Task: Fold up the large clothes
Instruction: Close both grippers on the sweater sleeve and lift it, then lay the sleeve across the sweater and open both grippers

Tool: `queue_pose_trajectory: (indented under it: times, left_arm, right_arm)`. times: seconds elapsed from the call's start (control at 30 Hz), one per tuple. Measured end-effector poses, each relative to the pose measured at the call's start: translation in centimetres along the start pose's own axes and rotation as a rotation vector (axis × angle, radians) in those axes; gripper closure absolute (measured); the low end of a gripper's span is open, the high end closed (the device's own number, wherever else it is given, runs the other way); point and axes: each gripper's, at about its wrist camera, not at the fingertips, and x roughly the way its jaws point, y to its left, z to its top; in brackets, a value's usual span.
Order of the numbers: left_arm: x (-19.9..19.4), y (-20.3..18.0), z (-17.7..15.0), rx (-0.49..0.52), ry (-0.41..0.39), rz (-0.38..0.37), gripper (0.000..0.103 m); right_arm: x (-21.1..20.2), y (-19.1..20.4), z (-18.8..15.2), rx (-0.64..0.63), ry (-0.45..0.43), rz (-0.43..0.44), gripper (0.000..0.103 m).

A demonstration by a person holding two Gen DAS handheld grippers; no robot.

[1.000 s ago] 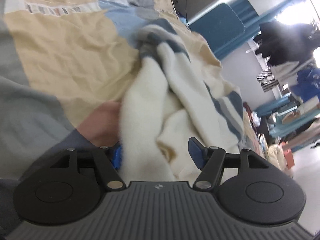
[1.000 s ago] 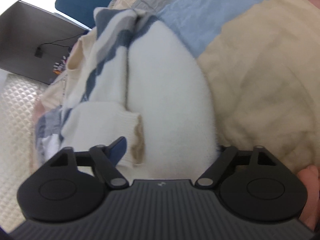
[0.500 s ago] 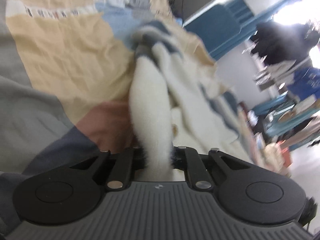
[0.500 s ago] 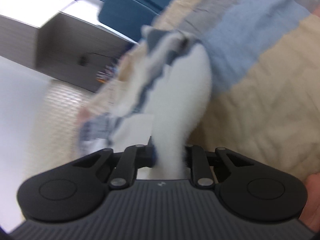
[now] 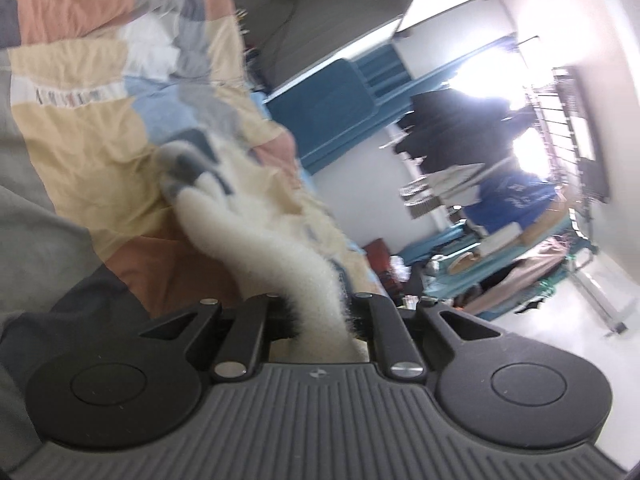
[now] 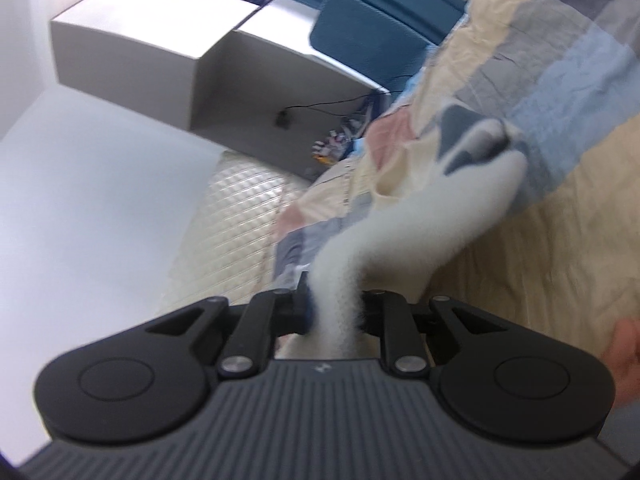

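A fluffy white sweater [image 5: 276, 248] with blue-grey stripes stretches up from a patchwork quilt [image 5: 80, 140]. My left gripper [image 5: 316, 316] is shut on a bunched edge of its white fabric, which runs taut between the jaws. In the right wrist view the same sweater [image 6: 420, 232] rises off the quilt [image 6: 560, 220], and my right gripper [image 6: 336, 312] is shut on another part of it. The striped far end [image 6: 472, 144] still rests on the bed. Both views are blurred.
A grey cabinet [image 6: 180, 48] and a blue chair [image 6: 360, 36] stand beyond the bed. A quilted mat [image 6: 240, 208] lies on the floor. Hanging clothes on a rack [image 5: 500, 168] fill the far room. A hand [image 6: 628, 352] shows at the right edge.
Both grippers went from open around the sweater to shut on it. Both then rose and tilted up, pulling the white fabric taut off the quilt.
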Motion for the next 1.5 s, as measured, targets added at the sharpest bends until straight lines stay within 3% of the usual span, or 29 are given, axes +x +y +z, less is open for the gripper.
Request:
queue_pose_trajectory:
  times: [0.23, 0.4, 0.53, 0.73, 0.83, 1.03, 1.17, 1.37, 1.5]
  left_arm:
    - [-7.7, -3.8, -2.7, 0.076, -0.045, -0.08, 0.091]
    - [-8.2, -4.3, -2.5, 0.101, -0.079, -0.074, 0.09]
    - [-3.6, -4.0, 0.5, 0.121, -0.096, -0.008, 0.089]
    - [7.0, -3.0, 8.4, 0.152, -0.121, 0.104, 0.089]
    - [11.3, -1.6, 10.4, 0.151, -0.116, 0.119, 0.089]
    - [16.5, 2.8, 10.8, 0.129, -0.123, 0.112, 0.088]
    - [19.5, 5.9, 11.3, 0.092, -0.109, 0.123, 0.087]
    - [24.4, 10.6, 12.0, 0.049, -0.042, 0.233, 0.086]
    - [27.4, 13.3, 12.7, 0.016, 0.026, 0.252, 0.086]
  right_arm:
    - [-6.4, 2.8, -1.9, -0.059, 0.006, 0.063, 0.084]
    - [-5.6, 3.4, -1.0, -0.06, -0.009, 0.03, 0.083]
    - [-1.5, 2.9, 1.6, 0.001, -0.03, -0.01, 0.082]
    - [6.5, 3.4, 6.3, 0.059, -0.073, -0.117, 0.082]
    - [10.3, 1.7, 8.3, 0.126, -0.084, -0.168, 0.082]
    - [13.5, -3.4, 9.0, 0.166, -0.093, -0.174, 0.082]
    - [15.9, -6.7, 9.6, 0.158, -0.086, -0.242, 0.082]
    - [17.7, -10.3, 12.1, 0.137, -0.174, -0.406, 0.082]
    - [19.1, -11.5, 12.5, 0.12, -0.142, -0.437, 0.082]
